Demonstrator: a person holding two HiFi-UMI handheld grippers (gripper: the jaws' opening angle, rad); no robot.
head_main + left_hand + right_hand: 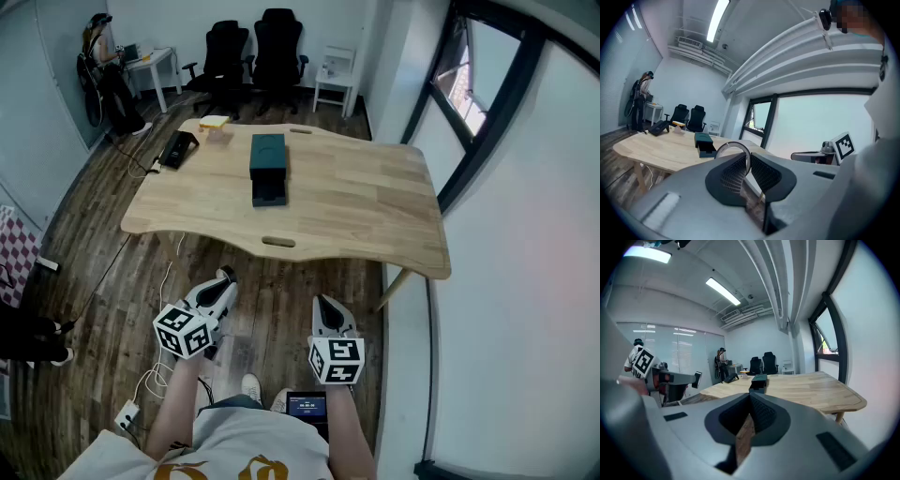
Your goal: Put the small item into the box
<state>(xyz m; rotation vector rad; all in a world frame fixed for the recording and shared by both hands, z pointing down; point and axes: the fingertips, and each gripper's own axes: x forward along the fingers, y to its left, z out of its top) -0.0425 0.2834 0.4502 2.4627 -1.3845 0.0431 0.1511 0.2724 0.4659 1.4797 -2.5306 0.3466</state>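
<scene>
My left gripper [746,158] has its two jaws closed together on a thin metal ring [732,143]; the ring is pinched at its lower edge and most of the hoop stands up above the jaw tips. I take this ring to be the small item of the task. My right gripper [751,402] has its jaws closed too, but there is nothing between them; I see only floor behind the pads.

The box [268,167] is dark teal and lies on the wooden table [375,206], near the middle of it; the part of the box on the side toward me looks like a drawer pulled out, so I judge it is already open to receive something. Both grippers are well apart from the box, on my side of it, low over the floor and outside the table edge; in the head view the left gripper [223,281] is a little left of the box line, and the right gripper [324,304] is to the right of it.

So, as I judge it, the picking is done and the ring is in hand; the carrying to the box, the lowering into the open part and the release are not yet done. Beyond the box, at the far left corner, lie a black device [178,148] and a yellow thing [214,122]; they play no part.
</scene>
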